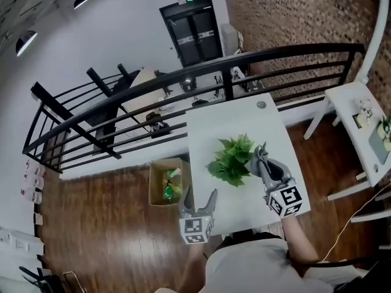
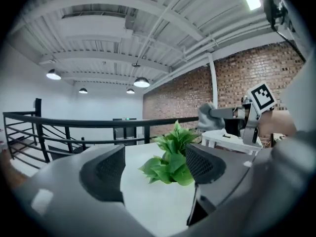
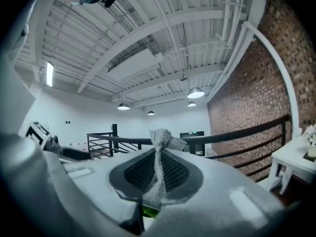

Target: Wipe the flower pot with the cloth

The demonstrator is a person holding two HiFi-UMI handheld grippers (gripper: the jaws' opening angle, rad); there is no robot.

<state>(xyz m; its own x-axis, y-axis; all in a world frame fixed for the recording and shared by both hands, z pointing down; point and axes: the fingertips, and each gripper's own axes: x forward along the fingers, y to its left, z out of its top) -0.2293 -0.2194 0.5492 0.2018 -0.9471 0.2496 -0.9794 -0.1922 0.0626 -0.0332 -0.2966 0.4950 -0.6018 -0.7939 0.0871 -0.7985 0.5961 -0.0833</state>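
The right fingers (image 3: pixel 136 174) are clamped on the cloth (image 3: pixel 159 154); the left fingers (image 2: pixel 106 172) are spread, with nothing between them. The plant (image 1: pixel 232 159) is seen on the table (image 1: pixel 208 133), just beside the cloth and nearer the right fingers. Its pot is hidden under the leaves.

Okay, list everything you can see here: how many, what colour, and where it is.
plant: one, green, middle of the near table; its pot hidden under the leaves
cloth: one, grey, pinched in the right gripper
near table: one, white, centre
side table: one, white, right, by the brick wall
cardboard box: one, brown, on the wooden floor left of the near table
railing: one, black, behind both tables
door: one, black, far wall
left gripper: one, grey, jaws apart, empty, at the near table's left front corner
right gripper: one, grey, shut on the cloth, beside the plant
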